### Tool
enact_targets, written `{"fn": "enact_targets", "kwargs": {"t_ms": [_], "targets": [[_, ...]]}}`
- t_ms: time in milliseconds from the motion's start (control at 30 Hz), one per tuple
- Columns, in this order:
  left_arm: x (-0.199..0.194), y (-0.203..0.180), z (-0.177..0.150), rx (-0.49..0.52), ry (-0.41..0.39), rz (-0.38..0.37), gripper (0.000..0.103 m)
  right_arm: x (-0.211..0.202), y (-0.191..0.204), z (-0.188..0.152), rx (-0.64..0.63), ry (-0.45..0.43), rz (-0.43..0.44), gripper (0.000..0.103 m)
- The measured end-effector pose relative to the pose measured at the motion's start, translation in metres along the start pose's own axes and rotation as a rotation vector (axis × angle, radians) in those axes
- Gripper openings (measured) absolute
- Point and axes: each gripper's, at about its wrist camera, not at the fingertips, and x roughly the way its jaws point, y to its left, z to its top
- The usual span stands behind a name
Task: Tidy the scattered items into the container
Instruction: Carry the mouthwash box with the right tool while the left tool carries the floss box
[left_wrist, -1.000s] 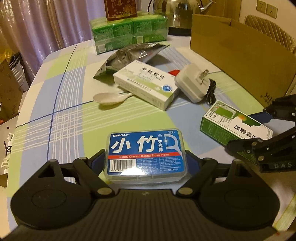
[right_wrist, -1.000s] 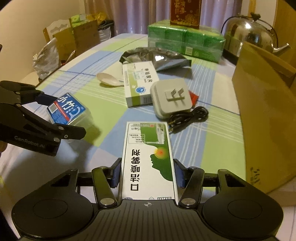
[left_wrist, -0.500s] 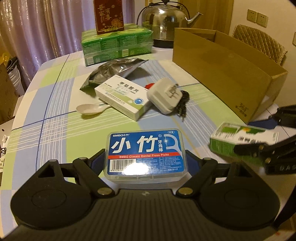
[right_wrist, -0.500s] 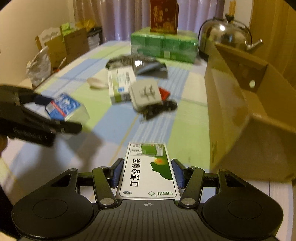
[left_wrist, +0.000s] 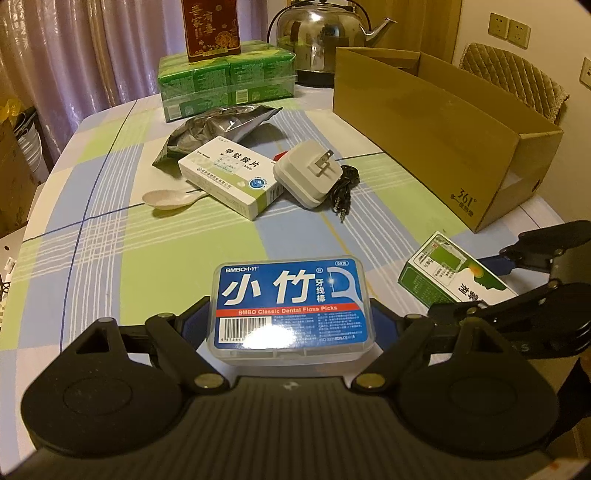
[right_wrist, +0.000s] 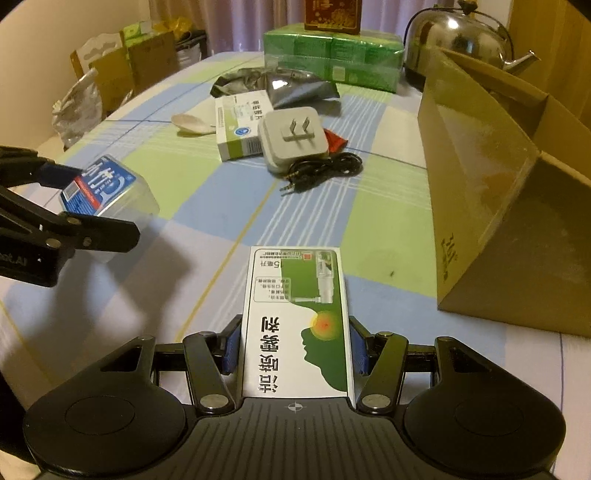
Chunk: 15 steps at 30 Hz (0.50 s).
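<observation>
My left gripper (left_wrist: 291, 321) is shut on a clear box of dental floss picks (left_wrist: 291, 302) with a blue label, held above the checked tablecloth. My right gripper (right_wrist: 295, 347) is shut on a green and white spray carton (right_wrist: 295, 317), also off the table. Each gripper shows in the other's view: the left gripper (right_wrist: 74, 214) with the floss box (right_wrist: 99, 184), and the right gripper (left_wrist: 517, 284) with the carton (left_wrist: 450, 277). The open cardboard box (right_wrist: 491, 177) stands on the table's right side (left_wrist: 443, 118).
Mid-table lie a white charger (left_wrist: 308, 177), a black cable (left_wrist: 343, 188), a white medicine box (left_wrist: 231, 181), a spoon (left_wrist: 170, 197), a foil pouch (left_wrist: 218, 127) and a red sachet (right_wrist: 334, 140). Green packs (left_wrist: 225, 81) and a steel kettle (left_wrist: 321, 33) stand at the back.
Both grippers have risen and drawn back from the table, each still holding its box. The cardboard box now shows more fully in both views.
</observation>
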Motion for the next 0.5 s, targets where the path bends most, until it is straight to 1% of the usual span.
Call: {"fn": "enact_targets", "kwargs": {"t_ms": [233, 500], "targets": [[-0.01, -0.006, 0.003, 0.019, -0.014, -0.003, 0.083, -0.034, -0.005, 0.004, 0.038, -0.083, -0.009, 0.053], [-0.026, -0.028, 0.013, 0.049, -0.04, -0.011, 0.083, -0.076, -0.017, 0.005, 0.075, -0.162, -0.035, 0.053]]}}
